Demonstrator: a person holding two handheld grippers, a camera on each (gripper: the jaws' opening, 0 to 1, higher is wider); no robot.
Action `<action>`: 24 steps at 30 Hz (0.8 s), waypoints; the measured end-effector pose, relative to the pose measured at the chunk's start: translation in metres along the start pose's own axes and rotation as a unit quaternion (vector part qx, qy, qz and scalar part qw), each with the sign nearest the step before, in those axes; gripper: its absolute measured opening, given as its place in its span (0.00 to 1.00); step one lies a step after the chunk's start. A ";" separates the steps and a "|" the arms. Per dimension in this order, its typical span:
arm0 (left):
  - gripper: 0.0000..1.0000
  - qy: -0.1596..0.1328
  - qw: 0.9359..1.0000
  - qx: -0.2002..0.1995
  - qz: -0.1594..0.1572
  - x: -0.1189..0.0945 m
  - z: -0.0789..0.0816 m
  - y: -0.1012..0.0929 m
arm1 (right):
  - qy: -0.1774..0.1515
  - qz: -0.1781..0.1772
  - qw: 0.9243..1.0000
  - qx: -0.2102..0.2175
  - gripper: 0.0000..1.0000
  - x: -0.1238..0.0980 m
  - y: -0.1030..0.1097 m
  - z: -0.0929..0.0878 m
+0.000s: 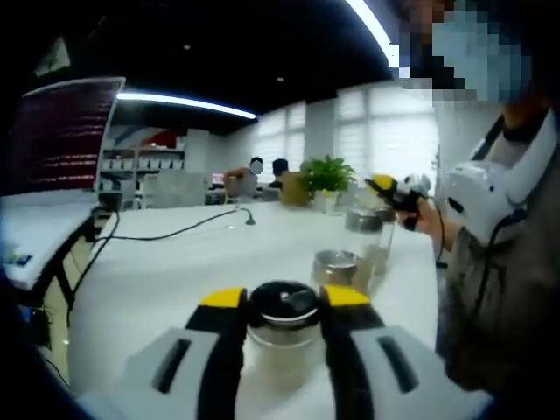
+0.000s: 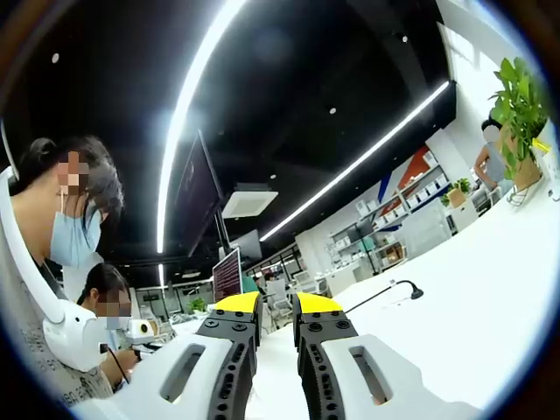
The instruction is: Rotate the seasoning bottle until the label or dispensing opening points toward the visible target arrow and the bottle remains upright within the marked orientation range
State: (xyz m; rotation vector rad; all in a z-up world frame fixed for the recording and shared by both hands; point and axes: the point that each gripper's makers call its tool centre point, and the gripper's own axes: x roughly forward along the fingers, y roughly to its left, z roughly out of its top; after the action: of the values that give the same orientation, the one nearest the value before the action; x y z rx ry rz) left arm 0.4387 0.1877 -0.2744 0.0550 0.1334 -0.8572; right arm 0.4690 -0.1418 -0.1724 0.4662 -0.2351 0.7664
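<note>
Counter (image 1: 192, 262): a long white surface is carrying everything; in the right gripper view it is tilting away toward the windows (image 2: 490, 289).
Person: someone in a grey top is standing at the counter's right edge (image 1: 494, 289), with a white device around the neck.
Potted plant (image 1: 325, 179): it is standing at the far end of the counter, well apart from the work.
Cable (image 1: 175, 232): a black lead is lying across the counter's far half.
Left hand-held gripper (image 1: 282, 306): its yellow-tipped jaws are sitting on either side of the seasoning bottle, closed about as far as the bottle's width and apparently pressing its sides.
Seasoning bottle (image 1: 282, 328): a clear glass bottle with a dark cap is standing upright on the near counter, between the left jaws.
Right hand-held gripper (image 2: 277, 325): it is pointing up and away across the room, jaws nearly together with a narrow slit between them and nothing in them; in the left gripper view it is being held above the far jars (image 1: 394, 191).
Other jars: two metal-lidded jars are standing further along, one near (image 1: 337, 267), one behind it (image 1: 366, 229).
Progress: the grasp appears made, and the bottle is upright. No target arrow or label is discernible here, so how much turning is done cannot be judged; the rotation and the release probably remain.
</note>
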 end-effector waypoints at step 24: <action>0.34 0.017 0.991 0.031 -0.131 0.003 -0.001 -0.006 | 0.000 0.013 1.000 0.003 0.13 -0.007 0.003 0.001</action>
State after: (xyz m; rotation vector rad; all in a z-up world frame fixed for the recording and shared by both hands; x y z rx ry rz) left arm 0.4363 0.1820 -0.2753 0.1118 0.1488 -1.1226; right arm 0.4620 -0.1449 -0.1727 0.4692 -0.2402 0.7914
